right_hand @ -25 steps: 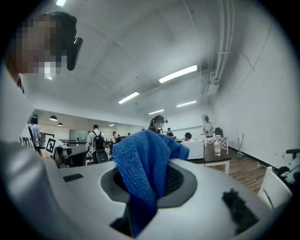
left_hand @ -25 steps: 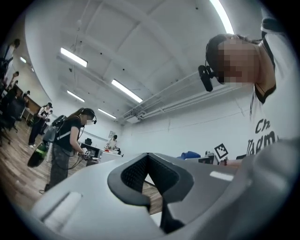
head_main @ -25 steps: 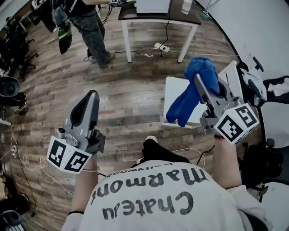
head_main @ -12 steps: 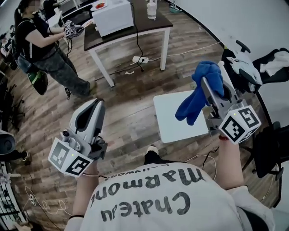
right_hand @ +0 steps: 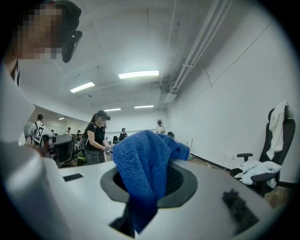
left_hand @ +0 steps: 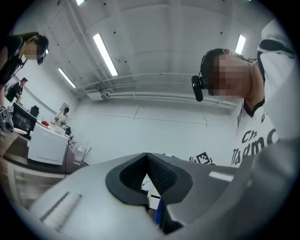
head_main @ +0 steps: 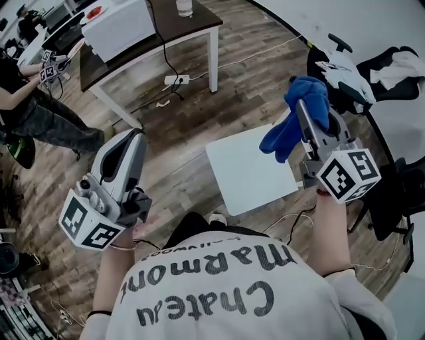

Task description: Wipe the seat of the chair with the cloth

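In the head view a white square chair seat (head_main: 242,178) lies low on the wooden floor in front of me. My right gripper (head_main: 300,111) hangs above the seat's right edge, shut on a blue cloth (head_main: 297,123) that droops from its jaws. In the right gripper view the cloth (right_hand: 140,161) bulges out between the closed jaws of the right gripper (right_hand: 150,180). My left gripper (head_main: 131,139) is held over bare floor to the left of the seat, shut with nothing in it. In its own view the left gripper (left_hand: 147,161) points up at the ceiling.
A dark-topped table (head_main: 192,23) with white legs stands at the back, bearing a white box (head_main: 119,26) and a bottle (head_main: 184,6). A power strip (head_main: 176,80) and cables lie under it. A black office chair (head_main: 332,63) draped with white clothing stands right. A person (head_main: 36,116) stands far left.
The view has swung round: the white seat now sits nearer the middle and closer to me, the table has slid left. Both grippers keep their pose, the cloth still gripped.
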`<move>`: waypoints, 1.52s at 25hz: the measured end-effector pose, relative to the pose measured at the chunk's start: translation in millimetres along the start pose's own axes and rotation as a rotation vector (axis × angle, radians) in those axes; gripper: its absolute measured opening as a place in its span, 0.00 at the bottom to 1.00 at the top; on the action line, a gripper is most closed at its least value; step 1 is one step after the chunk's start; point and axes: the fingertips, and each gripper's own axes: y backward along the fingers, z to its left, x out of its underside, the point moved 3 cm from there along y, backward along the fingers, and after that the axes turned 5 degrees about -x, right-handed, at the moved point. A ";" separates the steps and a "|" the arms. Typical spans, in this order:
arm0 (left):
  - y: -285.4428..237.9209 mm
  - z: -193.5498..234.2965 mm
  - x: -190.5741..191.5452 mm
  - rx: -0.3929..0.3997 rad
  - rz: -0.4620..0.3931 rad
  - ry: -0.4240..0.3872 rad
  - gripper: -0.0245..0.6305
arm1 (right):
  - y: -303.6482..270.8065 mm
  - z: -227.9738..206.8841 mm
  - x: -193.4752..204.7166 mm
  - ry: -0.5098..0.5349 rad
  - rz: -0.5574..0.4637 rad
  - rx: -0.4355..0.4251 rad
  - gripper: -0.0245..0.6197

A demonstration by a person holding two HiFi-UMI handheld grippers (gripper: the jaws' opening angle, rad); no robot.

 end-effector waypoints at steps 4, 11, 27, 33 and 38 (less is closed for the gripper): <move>-39.5 30.4 40.5 0.077 0.087 0.000 0.01 | -21.3 -16.9 36.1 0.006 0.053 0.068 0.19; -154.7 61.1 116.4 0.350 0.241 0.049 0.01 | -60.1 -69.4 93.5 -0.027 0.203 0.221 0.19; -286.3 114.0 211.3 0.787 0.432 0.106 0.01 | -108.9 -152.0 157.5 -0.125 0.318 0.528 0.19; -301.9 106.8 251.8 0.822 0.488 0.176 0.01 | -122.6 -180.4 192.8 -0.131 0.349 0.541 0.19; -298.6 95.3 278.3 0.807 0.538 0.186 0.01 | -126.0 -197.2 249.7 -0.136 0.395 0.493 0.19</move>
